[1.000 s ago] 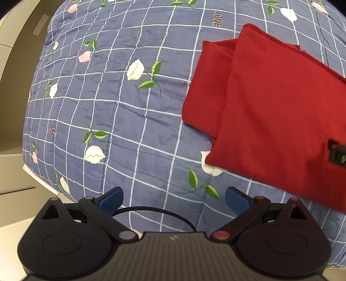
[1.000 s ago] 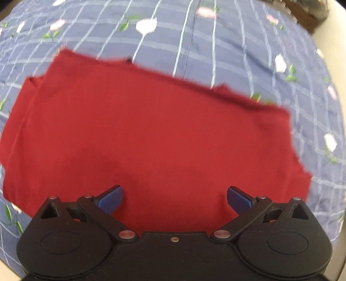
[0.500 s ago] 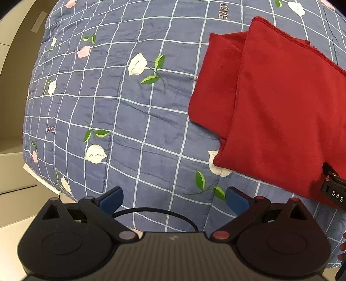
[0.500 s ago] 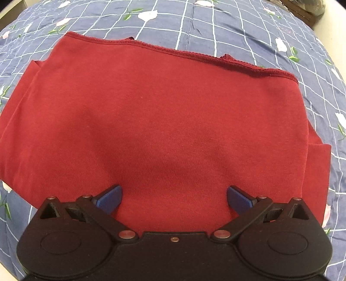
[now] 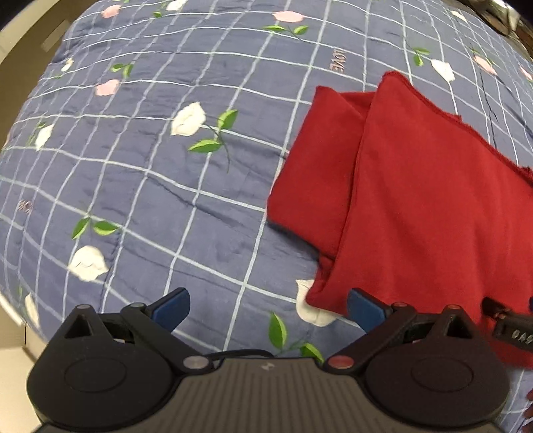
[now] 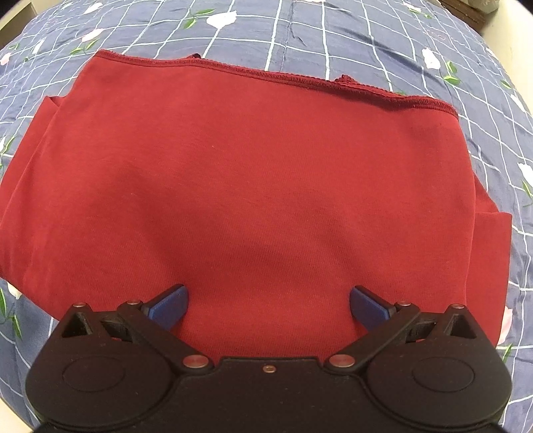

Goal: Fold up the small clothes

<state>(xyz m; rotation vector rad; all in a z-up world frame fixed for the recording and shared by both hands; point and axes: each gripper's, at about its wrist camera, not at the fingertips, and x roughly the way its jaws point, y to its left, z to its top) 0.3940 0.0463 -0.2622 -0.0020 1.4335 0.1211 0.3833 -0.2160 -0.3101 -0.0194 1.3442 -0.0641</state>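
Observation:
A folded red garment [image 6: 253,186] lies flat on the blue quilt, its stitched hem along the far edge. In the left wrist view the red garment [image 5: 416,213] fills the right side, with a folded sleeve layer poking out at its left. My left gripper [image 5: 268,308] hovers open over the quilt, its right finger just beside the garment's near left corner. My right gripper [image 6: 268,304] is open above the garment's near edge, nothing between its fingers. The tip of the other gripper [image 5: 509,324] shows at the right edge of the left wrist view.
The blue checked quilt [image 5: 166,173] with white and pink flowers covers the bed. Its left edge drops to a pale floor [image 5: 13,83]. A dark object [image 6: 473,13] sits beyond the quilt's far right corner.
The left gripper has moved right and closer to the garment's near left corner. The right gripper has steadied over the garment, which now lies flat and still.

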